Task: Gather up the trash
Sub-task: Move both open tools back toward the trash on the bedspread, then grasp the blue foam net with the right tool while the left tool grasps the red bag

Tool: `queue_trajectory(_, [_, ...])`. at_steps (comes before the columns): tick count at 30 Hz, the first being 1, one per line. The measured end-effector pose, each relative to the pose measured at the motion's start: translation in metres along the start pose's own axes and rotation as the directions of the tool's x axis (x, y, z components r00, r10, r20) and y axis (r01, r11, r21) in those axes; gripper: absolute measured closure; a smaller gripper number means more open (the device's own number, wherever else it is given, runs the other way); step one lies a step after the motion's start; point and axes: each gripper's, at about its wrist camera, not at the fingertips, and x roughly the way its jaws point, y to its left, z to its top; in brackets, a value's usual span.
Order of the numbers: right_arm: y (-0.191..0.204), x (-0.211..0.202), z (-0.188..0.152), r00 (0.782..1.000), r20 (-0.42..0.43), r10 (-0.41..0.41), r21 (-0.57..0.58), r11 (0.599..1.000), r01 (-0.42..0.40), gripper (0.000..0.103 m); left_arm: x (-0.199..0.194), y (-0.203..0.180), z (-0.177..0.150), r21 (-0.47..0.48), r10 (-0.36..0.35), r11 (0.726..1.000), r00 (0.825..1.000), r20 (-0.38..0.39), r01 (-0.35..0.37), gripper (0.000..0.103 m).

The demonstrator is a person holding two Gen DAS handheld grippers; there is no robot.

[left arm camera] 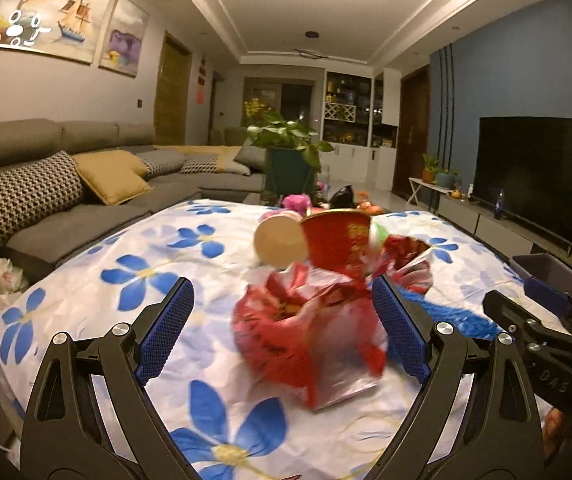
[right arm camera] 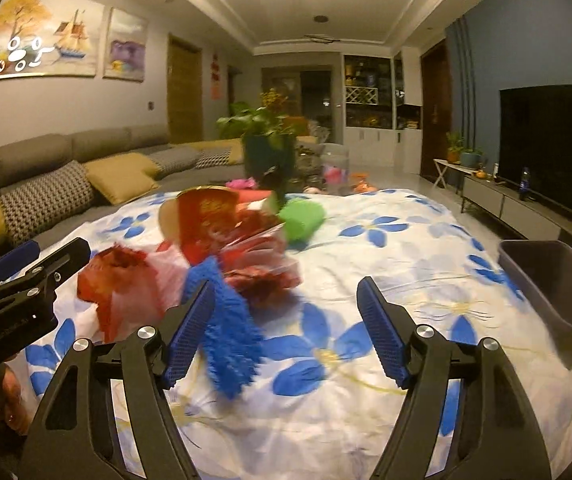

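Two grippers: both are over the flowered cloth [right arm camera: 366, 208] that covers the table, fingers pointing toward the far end of the room.
Left gripper [left arm camera: 282, 320]: spread wide, nothing pinched; its blue pads [left arm camera: 166, 332] flank a crumpled red and clear wrapper [left arm camera: 306, 332] lying on the cloth, blurred.
Right gripper [right arm camera: 286, 328]: also spread wide and bare; a fuzzy blue object [right arm camera: 226, 332] lies just beside its left finger.
Trash pile: a red packet with gold print [right arm camera: 206, 220], a green cup on its side [right arm camera: 302, 216] and a pale cup [left arm camera: 280, 240] cluster beyond the wrappers near mid-table.
Bin: a dark grey tub [right arm camera: 558, 280] sits at the table's right edge, well apart from the pile.
Surroundings: grey sofa [left arm camera: 86, 184] left, television [right arm camera: 558, 148] right.
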Motion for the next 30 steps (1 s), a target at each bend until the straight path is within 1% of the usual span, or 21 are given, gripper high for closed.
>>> queue_trajectory(4, [0.011,0.009,-0.005,1.0,-0.025,0.013,-0.015,1.0,-0.013,0.036,0.002,0.008,-0.006,-0.01,0.006,1.0,1.0,-0.012,-0.006,0.014])
queue_trajectory(6, [0.011,0.015,-0.006,0.999,-0.041,0.016,-0.017,1.0,-0.017,0.039,0.005,0.01,-0.008,-0.013,0.003,1.0,1.0,-0.018,-0.003,0.014])
queue_trajectory(8, [0.013,0.02,-0.008,0.998,-0.056,0.023,-0.02,1.0,-0.024,0.046,0.008,0.01,-0.009,-0.015,-0.004,1.0,1.0,-0.023,0.004,0.014])
queue_trajectory(9, [0.014,0.023,-0.01,0.997,-0.064,0.031,-0.02,0.999,-0.032,0.048,0.009,0.01,-0.01,-0.013,-0.006,1.0,1.0,-0.025,0.006,0.014])
queue_trajectory(10, [0.015,0.026,-0.011,0.996,-0.076,0.047,-0.017,0.999,-0.048,0.053,0.009,0.009,-0.011,-0.011,-0.008,1.0,1.0,-0.027,0.008,0.014])
queue_trajectory(11, [0.016,0.028,-0.013,0.995,-0.086,0.055,-0.015,0.998,-0.056,0.062,0.01,0.009,-0.012,-0.01,-0.012,1.0,0.999,-0.031,0.012,0.014])
queue_trajectory(12, [0.017,0.031,-0.015,0.993,-0.099,0.062,-0.016,0.998,-0.064,0.067,0.012,0.008,-0.013,-0.01,-0.013,1.0,0.999,-0.035,0.013,0.014])
queue_trajectory(13, [0.018,0.031,-0.017,0.992,-0.11,0.068,-0.017,0.997,-0.071,0.078,0.013,0.007,-0.013,-0.01,-0.017,1.0,0.999,-0.038,0.016,0.014])
queue_trajectory(14, [0.018,0.033,-0.018,0.99,-0.121,0.079,-0.016,0.997,-0.082,0.086,0.014,0.007,-0.014,-0.01,-0.021,1.0,0.999,-0.04,0.021,0.014])
queue_trajectory(15, [0.018,0.032,-0.019,0.988,-0.124,0.087,-0.014,0.996,-0.089,0.09,0.015,0.007,-0.015,-0.011,-0.022,1.0,0.999,-0.041,0.022,0.014])
queue_trajectory(16, [0.018,0.03,-0.019,0.988,-0.122,0.09,-0.016,0.996,-0.093,0.096,0.016,0.006,-0.015,-0.012,-0.025,1.0,0.999,-0.045,0.025,0.014])
queue_trajectory(18, [0.018,0.025,-0.018,0.99,-0.108,0.087,-0.025,0.996,-0.09,0.098,0.019,0.005,-0.017,-0.014,-0.032,0.999,0.998,-0.053,0.031,0.015])
queue_trajectory(20, [0.016,0.018,-0.016,0.992,-0.091,0.085,-0.028,0.996,-0.088,0.098,0.023,0.005,-0.017,-0.017,-0.038,0.999,0.997,-0.061,0.037,0.018])
queue_trajectory(22, [0.012,0.009,-0.012,0.994,-0.071,0.084,-0.027,0.996,-0.086,0.098,0.028,0.004,-0.018,-0.018,-0.052,0.999,0.996,-0.074,0.051,0.023])
queue_trajectory(24, [0.01,0.002,-0.008,0.995,-0.052,0.08,-0.034,0.996,-0.082,0.098,0.034,0.003,-0.021,-0.022,-0.072,0.997,0.993,-0.097,0.07,0.037])
queue_trajectory(25, [0.009,-0.003,-0.007,0.996,-0.04,0.078,-0.038,0.996,-0.079,0.098,0.038,0.002,-0.022,-0.026,-0.084,0.996,0.99,-0.116,0.082,0.04])
queue_trajectory(27, [0.007,-0.008,-0.004,0.997,-0.025,0.074,-0.037,0.996,-0.075,0.098,0.045,0.002,-0.026,-0.043,-0.11,0.994,0.982,-0.155,0.104,0.056])
queue_trajectory(28, [0.006,-0.009,-0.003,0.997,-0.021,0.073,-0.037,0.997,-0.074,0.098,0.048,0.002,-0.027,-0.052,-0.12,0.992,0.978,-0.17,0.113,0.059])
queue_trajectory(29, [0.005,-0.011,-0.002,0.997,-0.015,0.071,-0.038,0.997,-0.072,0.098,0.051,0.002,-0.029,-0.059,-0.129,0.991,0.974,-0.187,0.12,0.067])
queue_trajectory(30, [0.004,-0.013,0.0,0.997,-0.011,0.071,-0.039,0.997,-0.071,0.098,0.052,0.002,-0.03,-0.061,-0.132,0.991,0.972,-0.195,0.122,0.079])
